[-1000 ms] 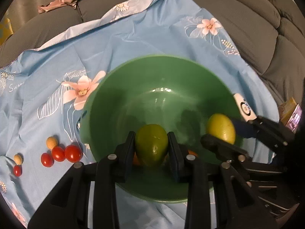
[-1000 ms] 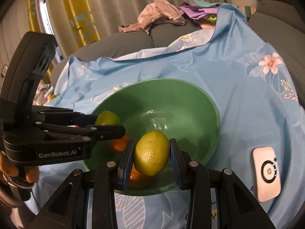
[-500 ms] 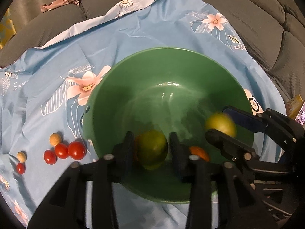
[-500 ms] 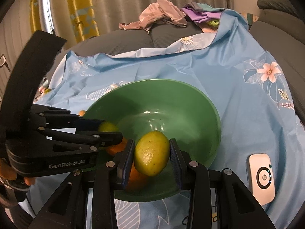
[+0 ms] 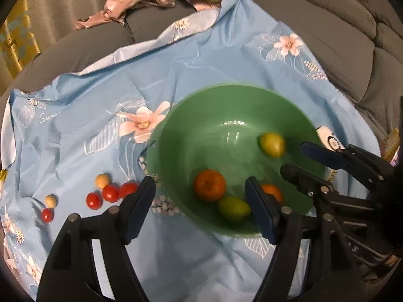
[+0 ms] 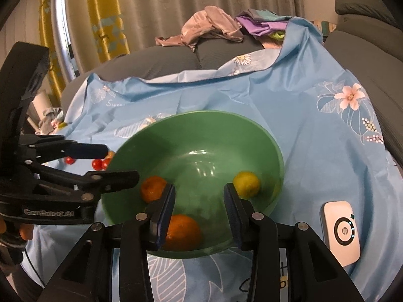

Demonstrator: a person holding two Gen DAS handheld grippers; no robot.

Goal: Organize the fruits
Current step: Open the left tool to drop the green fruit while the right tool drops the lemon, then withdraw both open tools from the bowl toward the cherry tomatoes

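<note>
Four fruits in green bowl [image 5: 176, 136]; cherry tomatoes [image 5: 110, 193] left on cloth [image 5: 75, 138]. Left gripper [image 5: 200, 202] jaws just opened, empty; right gripper [image 6: 199, 202] jaws apart, empty.

Both grippers black plastic, angular linkage arms, silver screws at pivots. Fingers [image 6: 166, 209] carry dark blue pads. Left gripper [image 6: 110, 162] body has white lettering (blurred, "GenRobot"-like).

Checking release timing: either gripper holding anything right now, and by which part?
Nothing held. Left gripper and right gripper are both open and empty; their jaws have just opened.
</note>
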